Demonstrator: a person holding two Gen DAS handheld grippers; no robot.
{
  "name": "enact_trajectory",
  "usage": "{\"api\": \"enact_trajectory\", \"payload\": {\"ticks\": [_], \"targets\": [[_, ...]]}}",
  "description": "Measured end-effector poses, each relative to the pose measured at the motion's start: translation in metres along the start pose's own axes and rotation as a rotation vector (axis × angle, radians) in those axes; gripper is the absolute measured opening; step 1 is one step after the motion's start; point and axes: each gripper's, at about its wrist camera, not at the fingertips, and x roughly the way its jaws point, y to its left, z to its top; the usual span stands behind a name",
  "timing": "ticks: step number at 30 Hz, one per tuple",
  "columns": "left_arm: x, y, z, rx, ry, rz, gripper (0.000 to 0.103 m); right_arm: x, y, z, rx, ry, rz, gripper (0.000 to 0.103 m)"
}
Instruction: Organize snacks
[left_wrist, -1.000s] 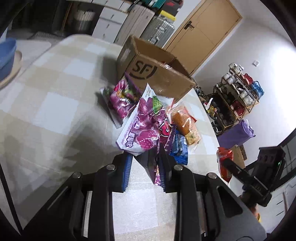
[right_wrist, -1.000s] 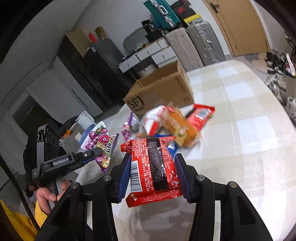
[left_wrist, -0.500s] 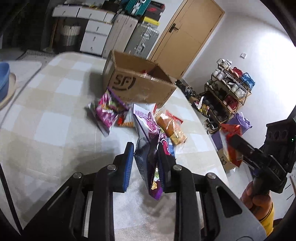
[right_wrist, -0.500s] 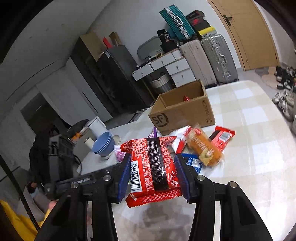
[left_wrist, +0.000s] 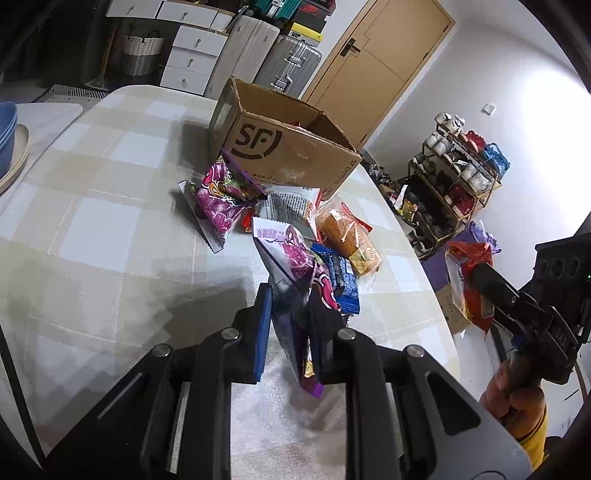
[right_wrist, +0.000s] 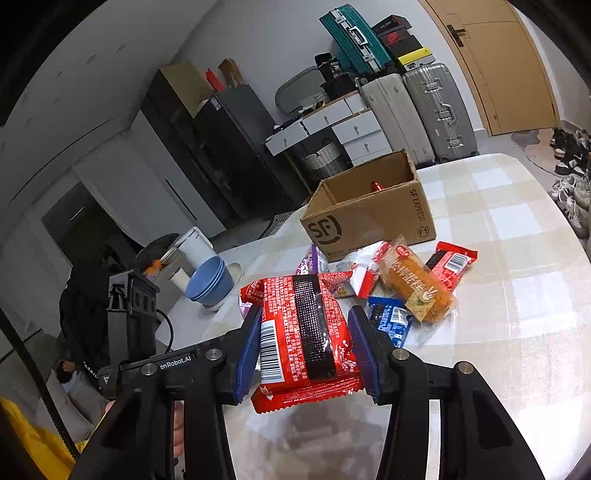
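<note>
My left gripper (left_wrist: 291, 295) is closing its jaws down on the edge of a purple and white snack bag (left_wrist: 291, 254), which hangs edge-on just above the checked table (left_wrist: 122, 229). My right gripper (right_wrist: 303, 317) is shut on a red packet with a black stripe (right_wrist: 306, 332), held above the table's near side. The open cardboard box (left_wrist: 288, 155) (right_wrist: 369, 218) stands behind a pile of loose snacks: a magenta bag (left_wrist: 218, 199), an orange cake pack (right_wrist: 417, 284), a blue pack (right_wrist: 391, 321) and a red pack (right_wrist: 450, 262). Something red shows inside the box.
Blue bowls (right_wrist: 210, 280) sit on a side surface left of the table. Suitcases (right_wrist: 436, 110) and white drawers stand behind the table, and a shoe rack (left_wrist: 454, 184) is off its right edge. A hand in a yellow sleeve (left_wrist: 517, 402) grips the right gripper.
The purple bag has turned from broadside to edge-on between the left jaws, which have narrowed on it. The right gripper has risen with the red packet, so more of the room shows.
</note>
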Motion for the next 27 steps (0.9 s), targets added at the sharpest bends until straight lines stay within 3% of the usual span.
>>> {"api": "enact_trajectory", "payload": {"ticks": [11,16,27], "targets": [[-0.027,-0.008,0.010,0.014,-0.070,-0.031,0.013,0.009,0.010,0.013,-0.032,0.001,0.010,0.047],[-0.048,-0.021,0.018,0.056,-0.120,0.002,0.013,0.007,0.024,0.027,-0.068,-0.025,0.017,0.047],[-0.082,-0.031,0.038,0.055,-0.172,-0.037,0.013,0.011,0.040,0.055,-0.121,-0.046,0.028,0.047]]}}
